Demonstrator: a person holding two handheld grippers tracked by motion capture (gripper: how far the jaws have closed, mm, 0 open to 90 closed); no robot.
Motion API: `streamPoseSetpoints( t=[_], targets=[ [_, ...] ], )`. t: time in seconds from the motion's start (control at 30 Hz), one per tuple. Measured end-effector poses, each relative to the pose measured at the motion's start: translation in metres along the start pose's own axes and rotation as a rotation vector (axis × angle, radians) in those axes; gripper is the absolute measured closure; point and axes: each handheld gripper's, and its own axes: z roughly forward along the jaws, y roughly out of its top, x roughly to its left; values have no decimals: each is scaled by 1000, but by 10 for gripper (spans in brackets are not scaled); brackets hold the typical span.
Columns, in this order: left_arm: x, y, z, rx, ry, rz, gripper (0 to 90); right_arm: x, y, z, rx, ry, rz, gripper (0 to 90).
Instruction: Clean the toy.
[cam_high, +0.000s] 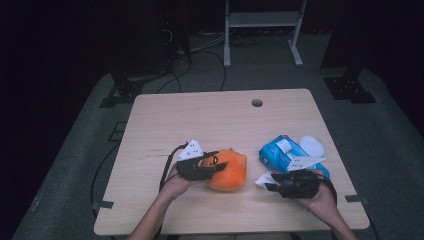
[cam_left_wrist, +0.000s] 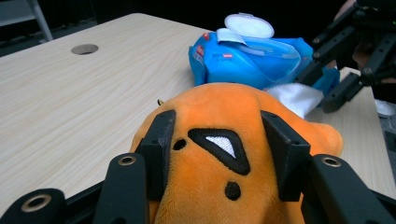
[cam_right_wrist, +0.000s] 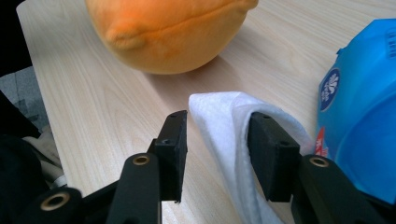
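The left hand-held gripper (cam_high: 214, 164) pinches an orange plush toy (cam_high: 228, 170) near the front edge of the light wood worktop (cam_high: 220, 117); in the left gripper view its 2 black jaws press into the toy's sides, flanking a black embroidered triangle with a white centre and 2 small black dots. The right hand-held gripper (cam_high: 268, 183) stands with its jaws spread around a white wet wipe (cam_right_wrist: 233, 140) that trails from a blue wipes pack (cam_high: 285, 155); the wipe lies against 1 jaw, clear of the other. The pack lies right of the toy, its white lid (cam_left_wrist: 248, 24) flipped up. Its label carries a small red patch and a white flower-like emblem; the writing is too small to read.
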Motion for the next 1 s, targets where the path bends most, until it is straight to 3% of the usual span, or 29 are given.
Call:
streamPoseSetpoints(
  t=[0.3, 0.53, 0.6, 0.7, 0.8, 1.0],
  targets=[
    [20, 2, -13, -49, 87, -32, 509, 0, 1, 0, -11, 2, 2, 552],
    [32, -12, -6, -30, 188, -48, 503, 2, 2, 2, -19, 17, -2, 545],
    [34, -19, 0, 8, 184, -55, 487, 1, 2, 2, -22, 21, -1, 542],
    [35, -18, -2, 4, 174, -71, 443, 0, 1, 2, -22, 27, 2, 536],
    [35, -15, -7, -10, 162, -81, 360, -2, 1, 1, -39, 40, 17, 529],
    [41, -11, -23, -55, 183, -100, 320, -7, -2, 3, -37, 43, 28, 520]
  ],
)
